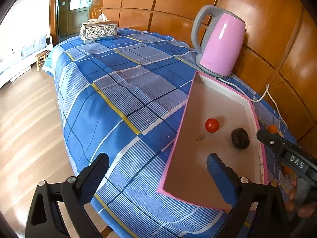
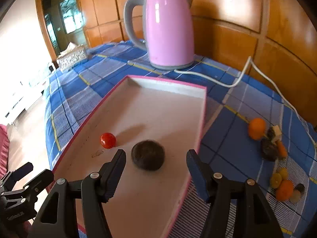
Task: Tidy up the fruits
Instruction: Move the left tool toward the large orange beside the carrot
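A pink-rimmed tray (image 2: 174,85) (image 1: 178,136) lies on the blue plaid tablecloth. In it sit a red tomato (image 2: 108,140) (image 1: 212,125) and a dark round fruit (image 2: 148,157) (image 1: 240,138). My right gripper (image 2: 156,170) is open and empty, just above the tray, with the dark fruit in front of its fingers. It also shows in the left wrist view (image 1: 265,135). My left gripper (image 1: 158,172) is open and empty, straddling the tray's left rim. More fruits lie on the cloth right of the tray: an orange (image 2: 257,128), a dark fruit (image 2: 268,150) and a cluster of small ones (image 2: 284,186).
A pink electric kettle (image 2: 169,29) (image 1: 221,43) stands behind the tray, its white cord (image 2: 227,79) trailing right. A silver tissue box (image 1: 98,32) sits at the table's far end. Wooden wall panels back the table; the floor drops off on the left.
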The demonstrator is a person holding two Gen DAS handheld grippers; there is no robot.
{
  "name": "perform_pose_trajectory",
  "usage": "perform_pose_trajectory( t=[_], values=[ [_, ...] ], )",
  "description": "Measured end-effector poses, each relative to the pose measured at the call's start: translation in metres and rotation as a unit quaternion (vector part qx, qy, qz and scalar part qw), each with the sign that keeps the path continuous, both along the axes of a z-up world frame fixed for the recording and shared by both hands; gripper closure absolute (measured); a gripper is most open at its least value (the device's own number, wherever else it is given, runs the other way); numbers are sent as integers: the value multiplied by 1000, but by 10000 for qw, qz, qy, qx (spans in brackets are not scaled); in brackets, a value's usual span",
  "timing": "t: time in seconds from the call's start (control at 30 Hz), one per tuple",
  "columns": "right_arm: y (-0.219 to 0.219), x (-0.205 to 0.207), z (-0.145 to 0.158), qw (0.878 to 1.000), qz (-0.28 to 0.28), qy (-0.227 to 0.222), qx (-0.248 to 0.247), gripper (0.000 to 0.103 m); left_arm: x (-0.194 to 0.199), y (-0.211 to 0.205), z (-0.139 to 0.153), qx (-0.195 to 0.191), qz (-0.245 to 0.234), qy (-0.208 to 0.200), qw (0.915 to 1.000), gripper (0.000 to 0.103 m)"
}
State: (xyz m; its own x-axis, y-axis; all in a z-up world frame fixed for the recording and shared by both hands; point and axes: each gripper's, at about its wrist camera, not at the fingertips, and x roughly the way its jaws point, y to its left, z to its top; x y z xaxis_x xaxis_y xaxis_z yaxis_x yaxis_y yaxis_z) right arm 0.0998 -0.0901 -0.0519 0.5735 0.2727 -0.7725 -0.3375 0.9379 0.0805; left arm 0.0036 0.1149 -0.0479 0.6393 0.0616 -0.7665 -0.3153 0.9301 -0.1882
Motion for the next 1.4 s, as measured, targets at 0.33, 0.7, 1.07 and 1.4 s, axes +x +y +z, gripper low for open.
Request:
perform_pose_trajectory(
  t=[0.33, 0.7, 1.07, 1.4],
  values=[
    [-57, -30, 8, 9938, -1045, -365, 46, 38, -1, -11, 7, -2, -232, -93, 9997, 4],
    [-145, -55, -9, 9726, -2312, -204, 107, 38, 3, -41, 12, 103, -837, -100, 9964, 4],
    [-200, -75, -19, 9528, -3033, -122, 54, 38, 17, -80, 30, 194, -1568, -250, 9871, 4],
    [-233, -88, -23, 9371, -3489, -138, -40, 38, 44, -131, 43, 172, -2319, -304, 9721, 4]
  ],
)
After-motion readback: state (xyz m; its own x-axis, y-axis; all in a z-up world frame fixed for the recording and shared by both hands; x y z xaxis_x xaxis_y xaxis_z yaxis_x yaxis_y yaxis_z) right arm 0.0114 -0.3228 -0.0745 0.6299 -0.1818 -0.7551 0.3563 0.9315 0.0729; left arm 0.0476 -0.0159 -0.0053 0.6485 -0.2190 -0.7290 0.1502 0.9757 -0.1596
